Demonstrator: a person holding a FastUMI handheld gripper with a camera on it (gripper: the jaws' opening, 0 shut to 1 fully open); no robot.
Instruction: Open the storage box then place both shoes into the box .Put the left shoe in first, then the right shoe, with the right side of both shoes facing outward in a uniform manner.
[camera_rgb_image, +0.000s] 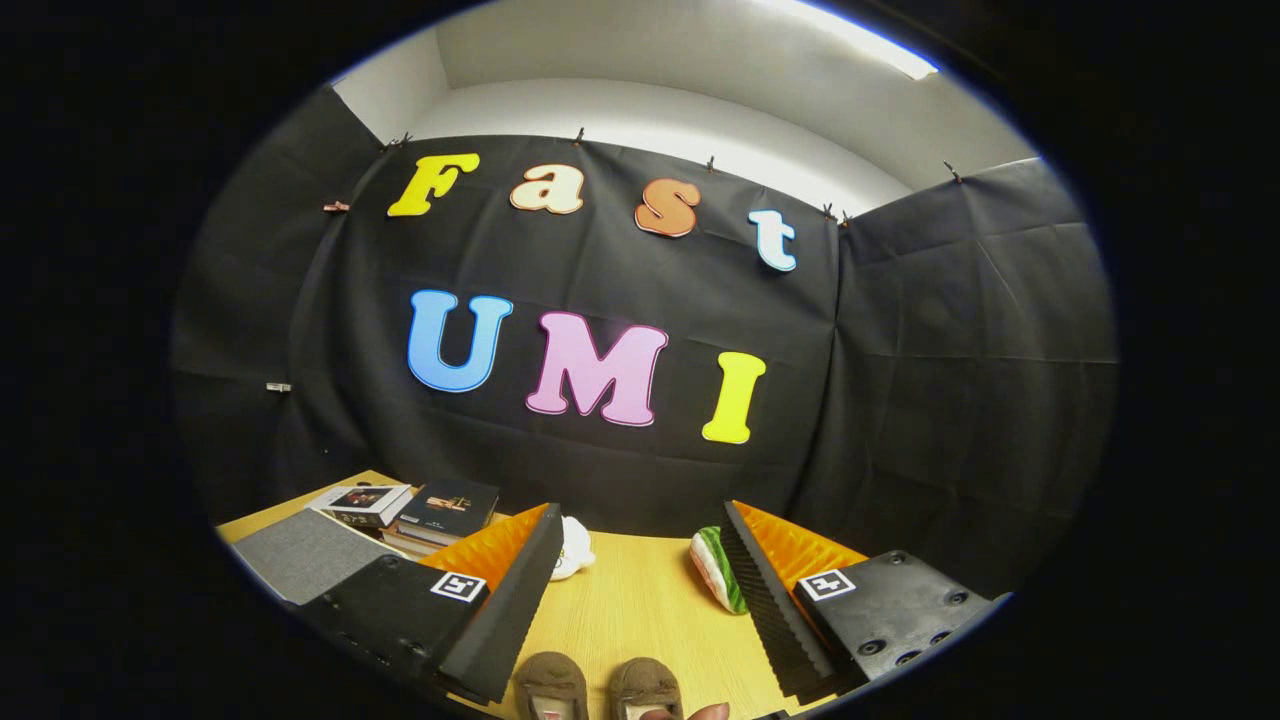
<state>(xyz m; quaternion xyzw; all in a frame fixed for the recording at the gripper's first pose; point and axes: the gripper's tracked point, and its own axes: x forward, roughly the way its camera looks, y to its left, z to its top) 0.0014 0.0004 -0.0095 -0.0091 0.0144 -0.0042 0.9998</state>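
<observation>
Shoes (598, 688), a brown pair, sit side by side on the wooden table (640, 610) between our spread fingers; our gripper (640, 600) holds nothing. Beyond the left finger lie stacked books (420, 515) and a grey box (300, 555).

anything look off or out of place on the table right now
Nothing looks spilled or damaged. The pair of brown fuzzy shoes stands side by side between the open claw fingers. A white soft toy and a green-and-white striped item lie beyond on the wooden table, stray to the shoe task.
</observation>
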